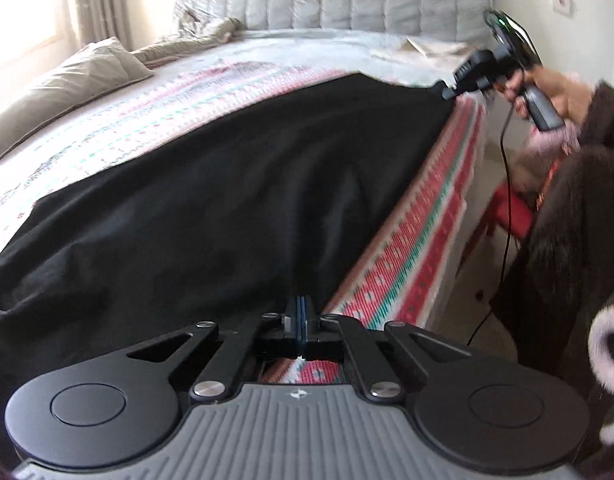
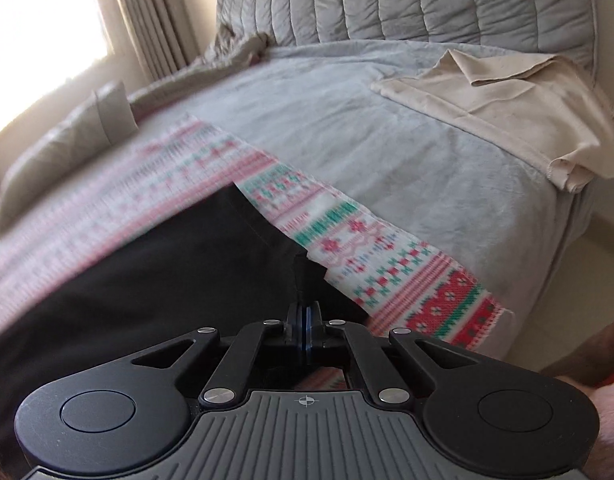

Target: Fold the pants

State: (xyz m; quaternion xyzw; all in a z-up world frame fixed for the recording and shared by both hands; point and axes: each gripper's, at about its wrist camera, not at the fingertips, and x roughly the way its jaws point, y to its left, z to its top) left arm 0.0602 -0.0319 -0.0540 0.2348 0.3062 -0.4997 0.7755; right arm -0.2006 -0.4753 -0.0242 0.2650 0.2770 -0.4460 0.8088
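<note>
Black pants (image 1: 227,184) lie spread along the near edge of a bed, on a red, green and white patterned blanket (image 1: 411,248). My left gripper (image 1: 302,308) is shut on the near end of the pants. My right gripper (image 1: 451,91), seen far off in the left wrist view, pinches the far end of the pants at the bed's edge. In the right wrist view my right gripper (image 2: 306,312) is shut on a corner of the pants (image 2: 167,280), which stretch away to the left over the patterned blanket (image 2: 347,240).
A grey quilt (image 2: 367,120) covers the bed, with a padded grey headboard (image 2: 427,0) behind. A folded beige cloth (image 2: 507,108) lies at the far right corner. A grey pillow (image 1: 67,92) lies at the left by curtains (image 2: 147,12). A cable (image 1: 507,220) hangs by the bedside.
</note>
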